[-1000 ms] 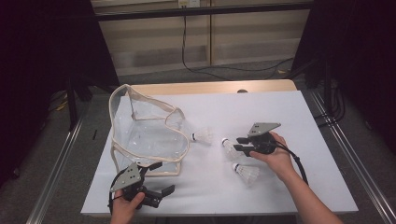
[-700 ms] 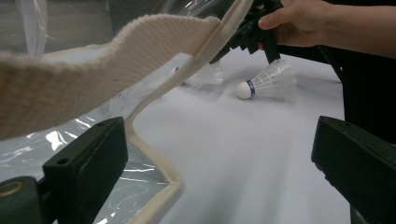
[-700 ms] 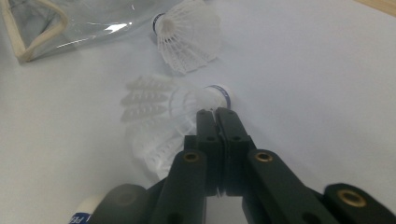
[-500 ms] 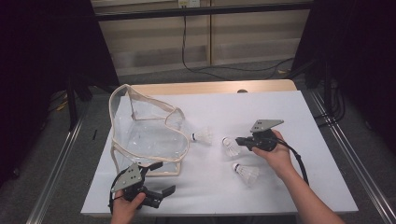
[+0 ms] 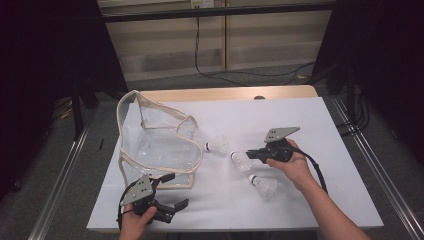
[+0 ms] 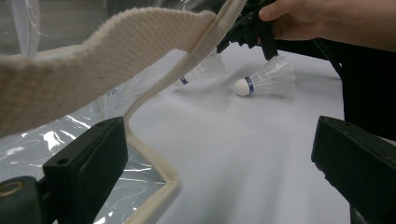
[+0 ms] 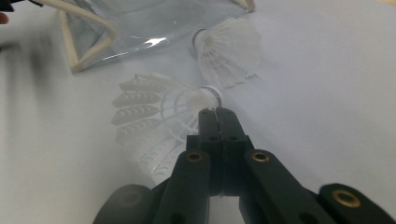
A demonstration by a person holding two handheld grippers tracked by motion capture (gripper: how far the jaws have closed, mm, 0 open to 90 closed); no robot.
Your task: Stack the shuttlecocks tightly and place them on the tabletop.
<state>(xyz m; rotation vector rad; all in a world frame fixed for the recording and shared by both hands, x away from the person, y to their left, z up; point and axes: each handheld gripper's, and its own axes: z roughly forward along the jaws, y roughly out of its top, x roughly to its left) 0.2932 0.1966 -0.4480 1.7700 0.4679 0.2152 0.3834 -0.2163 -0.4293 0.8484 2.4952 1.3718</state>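
Note:
A clear plastic bag [image 5: 155,145] with cream trim lies open at the table's left. Three white shuttlecocks with blue bands lie to its right. One shuttlecock [image 5: 218,145] rests at the bag's mouth. My right gripper [image 5: 251,154] is shut on the middle shuttlecock [image 5: 241,161], and in the right gripper view [image 7: 215,112] its jaws pinch the feather skirt [image 7: 149,112] just behind the cork. The third shuttlecock [image 5: 263,185] lies nearer the front. At the front left my left gripper [image 5: 175,191] stands open beside the bag's corner, and the cream trim [image 6: 93,88] arches over its jaws.
The white table top [image 5: 300,120] ends at a wooden strip along the far edge. Metal rails [image 5: 60,175] run along both sides of the table. A black cable [image 5: 315,170] trails from the right gripper over the person's forearm.
The right gripper's jaws have come together on the middle shuttlecock. Both hands stay where they were, and the bag and the other shuttlecocks have not moved.

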